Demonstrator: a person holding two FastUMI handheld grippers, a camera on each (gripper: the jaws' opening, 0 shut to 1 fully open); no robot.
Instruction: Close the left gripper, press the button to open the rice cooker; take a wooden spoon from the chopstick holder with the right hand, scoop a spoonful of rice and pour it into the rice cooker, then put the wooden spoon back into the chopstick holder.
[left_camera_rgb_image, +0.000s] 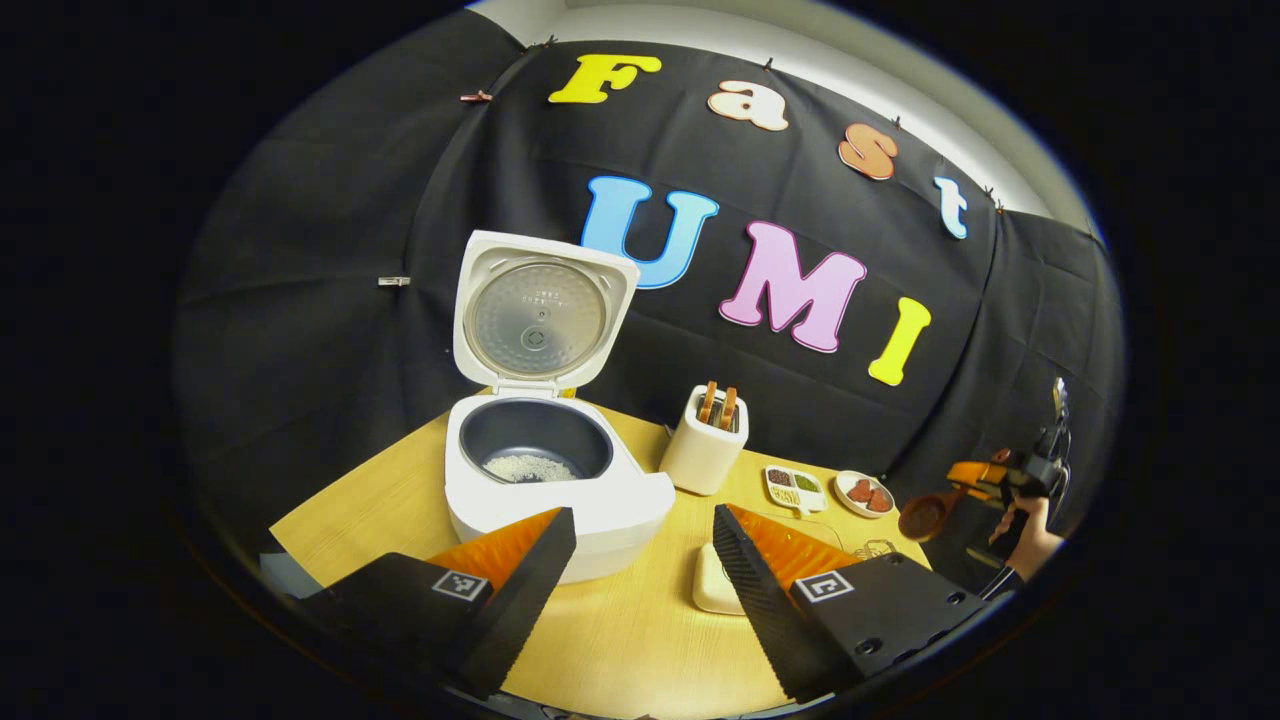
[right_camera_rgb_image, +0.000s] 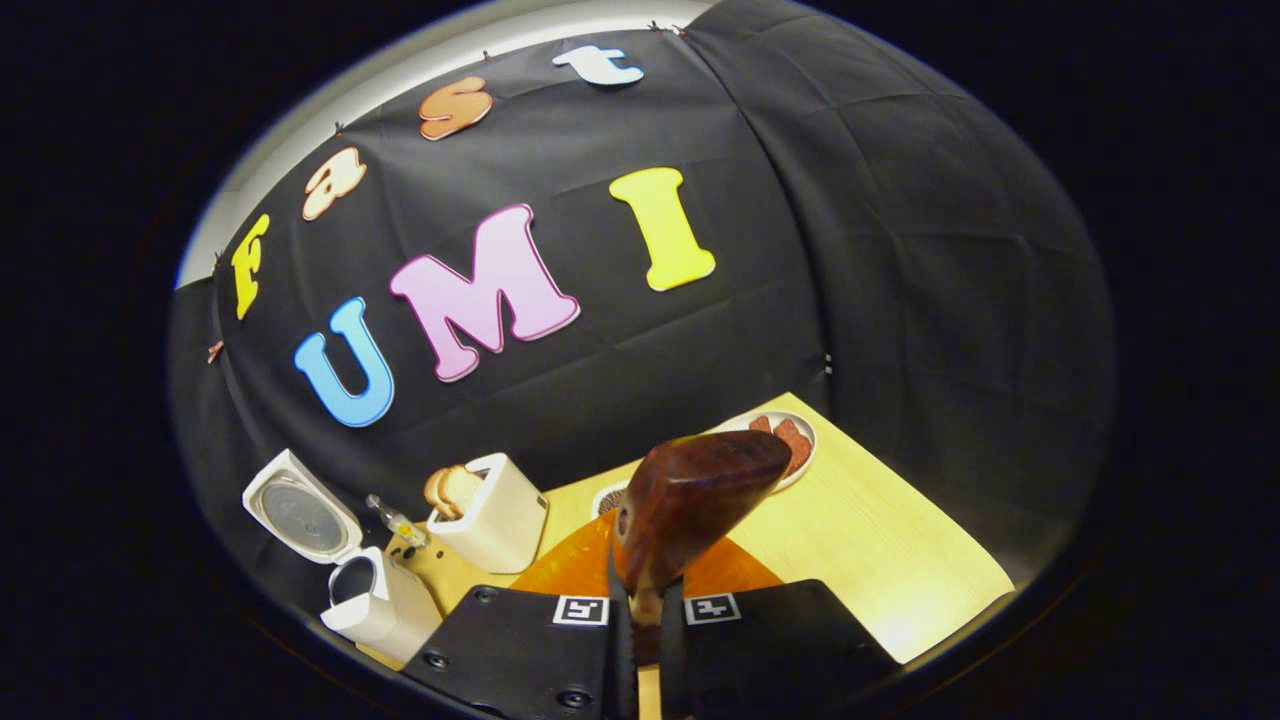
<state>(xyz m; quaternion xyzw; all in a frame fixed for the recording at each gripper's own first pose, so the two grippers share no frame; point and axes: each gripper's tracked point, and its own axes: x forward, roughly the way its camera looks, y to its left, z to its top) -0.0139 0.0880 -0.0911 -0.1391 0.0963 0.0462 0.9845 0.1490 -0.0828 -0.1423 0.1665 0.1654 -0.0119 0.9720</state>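
Jaws around dark, seemingly empty wooden spoon (right_camera_rgb_image: 700, 490)

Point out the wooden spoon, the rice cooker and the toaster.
wooden spoon (right_camera_rgb_image: 700, 490): right gripper view, on the back of its bowl.
rice cooker (left_camera_rgb_image: 600, 505): left gripper view, on the white front body.
toaster (left_camera_rgb_image: 703, 450): left gripper view, on its white side.

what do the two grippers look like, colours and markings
The left gripper has two black wedge-shaped fingers with ribbed inner pads, orange panels behind them and a small square black-and-white tag on each. The right gripper is built the same: black fingers, orange backing, two square tags. The hand holding it, in the left gripper view, shows a dark cuff.
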